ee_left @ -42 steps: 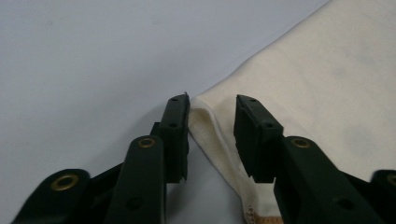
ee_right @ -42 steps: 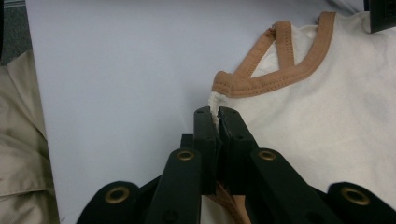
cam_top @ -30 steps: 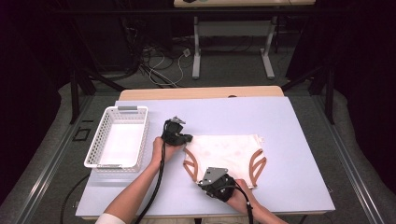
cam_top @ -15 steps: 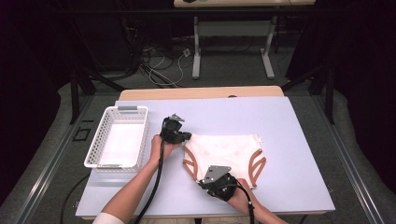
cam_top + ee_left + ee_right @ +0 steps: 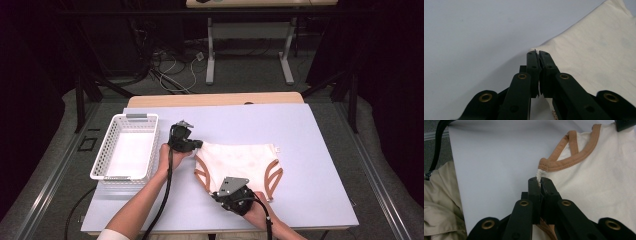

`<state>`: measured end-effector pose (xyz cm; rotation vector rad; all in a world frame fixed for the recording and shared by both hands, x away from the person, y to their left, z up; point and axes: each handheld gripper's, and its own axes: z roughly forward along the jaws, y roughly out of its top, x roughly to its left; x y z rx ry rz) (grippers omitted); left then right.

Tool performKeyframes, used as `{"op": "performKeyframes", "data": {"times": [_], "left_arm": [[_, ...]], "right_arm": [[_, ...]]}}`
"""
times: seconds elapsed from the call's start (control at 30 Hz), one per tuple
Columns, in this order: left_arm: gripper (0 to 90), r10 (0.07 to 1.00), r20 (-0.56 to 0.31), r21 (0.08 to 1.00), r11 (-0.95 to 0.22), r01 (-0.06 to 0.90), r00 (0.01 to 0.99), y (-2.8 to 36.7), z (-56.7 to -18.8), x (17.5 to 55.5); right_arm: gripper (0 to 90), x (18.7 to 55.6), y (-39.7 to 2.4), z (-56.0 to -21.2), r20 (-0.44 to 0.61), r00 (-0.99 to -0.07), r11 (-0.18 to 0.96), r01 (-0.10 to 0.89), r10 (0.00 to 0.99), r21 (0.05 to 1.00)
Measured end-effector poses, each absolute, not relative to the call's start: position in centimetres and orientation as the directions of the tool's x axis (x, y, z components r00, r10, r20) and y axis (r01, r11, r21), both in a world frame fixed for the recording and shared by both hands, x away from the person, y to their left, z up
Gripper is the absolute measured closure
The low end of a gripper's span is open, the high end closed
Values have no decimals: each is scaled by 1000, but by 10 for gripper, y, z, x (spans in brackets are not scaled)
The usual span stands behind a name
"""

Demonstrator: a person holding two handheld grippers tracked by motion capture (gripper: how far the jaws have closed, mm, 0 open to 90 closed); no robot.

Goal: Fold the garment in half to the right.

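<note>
Right gripper view reveals fingers (image 5: 543,185) pinching the garment's (image 5: 599,182) brown-trimmed corner.

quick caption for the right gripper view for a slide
Right gripper shut on the edge of a cream garment with tan trim, lying on the pale table.

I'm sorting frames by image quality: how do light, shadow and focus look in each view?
High view: table evenly lit, surroundings dark, image soft. Left gripper view: cream garment fairly sharp, jaws near the lens blurred, soft shadow beneath the cloth edge. Right gripper view: brown trim crisp, no glare.
</note>
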<state>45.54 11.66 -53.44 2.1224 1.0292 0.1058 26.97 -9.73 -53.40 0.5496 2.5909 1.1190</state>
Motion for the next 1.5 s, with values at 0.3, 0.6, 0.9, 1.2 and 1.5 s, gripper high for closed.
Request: {"op": "performKeyframes", "data": {"times": [0.3,0.6,0.9,1.2,1.5], "left_arm": [[878,707,-245,669,-372,643,663,119,-531,455],[878,710,-241,671,-370,643,661,125,-526,455],[881,716,-259,669,-351,655,648,129,-526,457],[880,730,-246,675,-343,653,637,135,-513,456],[878,742,-214,663,-368,652,636,138,-503,457]], "right_arm": [[873,271,-96,-532,-82,-891,613,239,447,753],[873,270,-93,-529,-108,-891,615,212,440,759],[875,270,-94,-528,-100,-888,605,219,448,765],[875,270,-87,-523,-98,-887,580,208,451,788],[874,273,-84,-521,-74,-887,552,216,455,805]]}}
